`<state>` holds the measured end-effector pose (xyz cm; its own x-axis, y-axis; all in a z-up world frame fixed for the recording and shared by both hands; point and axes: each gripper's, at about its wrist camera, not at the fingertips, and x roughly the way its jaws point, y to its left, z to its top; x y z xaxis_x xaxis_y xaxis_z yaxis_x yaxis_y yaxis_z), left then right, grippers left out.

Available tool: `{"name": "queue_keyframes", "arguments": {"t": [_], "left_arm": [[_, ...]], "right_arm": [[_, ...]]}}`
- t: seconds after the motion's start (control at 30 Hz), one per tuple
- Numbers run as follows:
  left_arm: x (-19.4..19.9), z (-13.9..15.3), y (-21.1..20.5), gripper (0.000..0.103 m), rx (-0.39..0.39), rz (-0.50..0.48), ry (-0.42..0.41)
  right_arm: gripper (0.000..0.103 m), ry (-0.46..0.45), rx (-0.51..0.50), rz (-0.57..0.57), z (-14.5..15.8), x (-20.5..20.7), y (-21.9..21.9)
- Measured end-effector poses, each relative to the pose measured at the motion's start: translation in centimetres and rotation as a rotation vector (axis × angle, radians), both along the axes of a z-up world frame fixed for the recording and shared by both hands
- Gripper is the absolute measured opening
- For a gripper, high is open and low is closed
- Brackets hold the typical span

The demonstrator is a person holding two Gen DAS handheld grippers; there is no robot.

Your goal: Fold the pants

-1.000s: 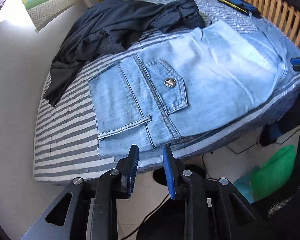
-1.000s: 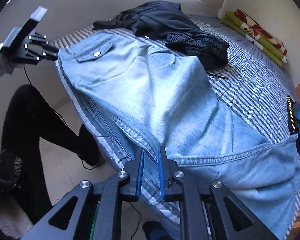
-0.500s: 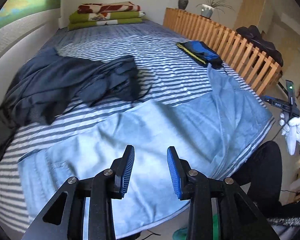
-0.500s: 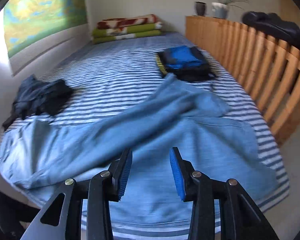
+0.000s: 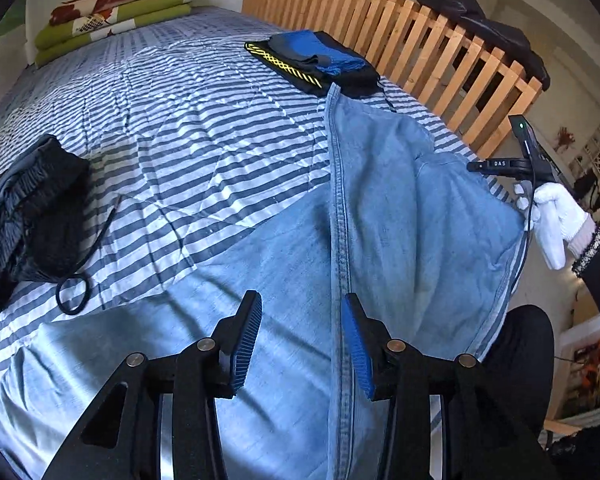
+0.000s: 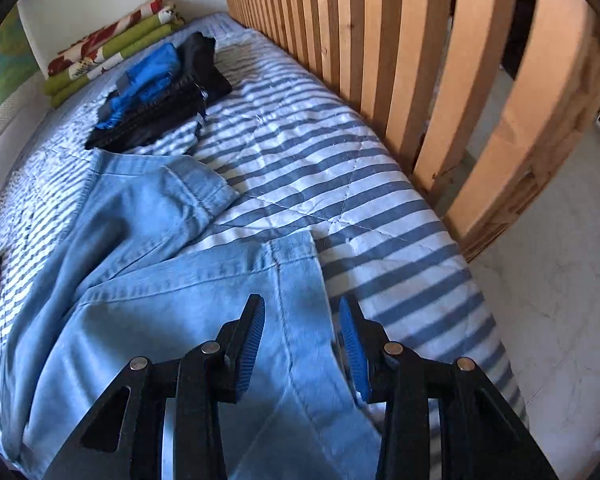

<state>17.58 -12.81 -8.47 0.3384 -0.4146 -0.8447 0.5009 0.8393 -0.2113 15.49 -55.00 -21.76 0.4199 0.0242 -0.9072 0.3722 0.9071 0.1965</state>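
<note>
Light blue denim pants [image 5: 380, 216] lie spread across the near end of a striped bed [image 5: 188, 120]. My left gripper [image 5: 300, 344] hovers open just above the pants, its fingers on either side of a long leg seam. In the right wrist view the pants [image 6: 148, 264] reach toward the bed's near right corner, with the leg hems lying loosely one beside the other. My right gripper [image 6: 300, 344] stands open over the hem end, nothing between its fingers. The left wrist view also shows the right gripper's body, held in a white-gloved hand [image 5: 552, 216] at the pants' right edge.
A dark crumpled garment [image 5: 24, 216] with a black cord lies at the left. Folded black and blue clothes [image 5: 316, 60] sit near the wooden slatted rail [image 5: 440, 48]. Folded green and red blankets [image 5: 112, 12] are stacked at the far end. The floor [image 6: 560, 240] lies right of the bed.
A second ago the right gripper was shut on the pants' edge; it then opened. Both grippers moved right, toward the leg end. The pants lie flatter.
</note>
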Motion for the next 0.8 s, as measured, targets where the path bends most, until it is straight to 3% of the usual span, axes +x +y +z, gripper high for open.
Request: {"name": "queue_keyframes", "arguments": {"t": [0.1, 0.13, 0.17, 0.27, 0.37, 0.43, 0.47, 0.57, 0.7, 0.77, 0.8], "left_arm": [[1.4, -1.5, -0.9, 0.048, -0.030, 0.011, 0.064], [1.8, -1.9, -1.0, 0.049, -0.041, 0.015, 0.083], [2.4, -2.3, -1.2, 0.050, -0.055, 0.018, 0.104], [3.6, -3.2, -2.1, 0.050, -0.084, 0.014, 0.160], [4.9, -3.8, -3.5, 0.051, -0.090, 0.000, 0.189], [6.1, -4.0, -4.5, 0.055, -0.086, 0.001, 0.192], [6.7, -4.0, -5.1, 0.055, -0.064, 0.002, 0.178], [8.0, -4.7, -6.2, 0.055, -0.063, 0.011, 0.203], [8.4, -5.6, -7.4, 0.054, -0.071, 0.005, 0.217], [8.6, -5.5, -7.6, 0.047, -0.123, 0.015, 0.224], [8.7, -5.4, -7.6, 0.035, -0.153, 0.020, 0.237]], "right_arm": [[0.025, 0.033, -0.003, 0.030, -1.1, 1.1, 0.0], [0.011, 0.021, -0.020, 0.043, -0.9, 1.2, 0.1], [0.006, 0.004, -0.033, 0.049, -0.5, 1.3, 0.0], [0.007, -0.044, -0.080, -0.024, 0.9, 1.5, -1.5], [0.008, -0.039, -0.183, 0.028, 2.0, 2.2, -0.2], [0.024, -0.048, -0.145, 0.072, 2.8, 2.3, 0.7], [0.026, -0.083, -0.144, 0.059, 3.5, 2.0, 1.0], [0.026, -0.199, -0.126, 0.119, 6.1, 2.0, 3.6], [0.026, -0.251, -0.065, 0.237, 8.4, 4.6, 8.3], [0.026, -0.255, 0.001, 0.276, 8.9, 5.8, 10.3], [0.026, -0.249, 0.035, 0.289, 9.0, 6.5, 11.2]]}}
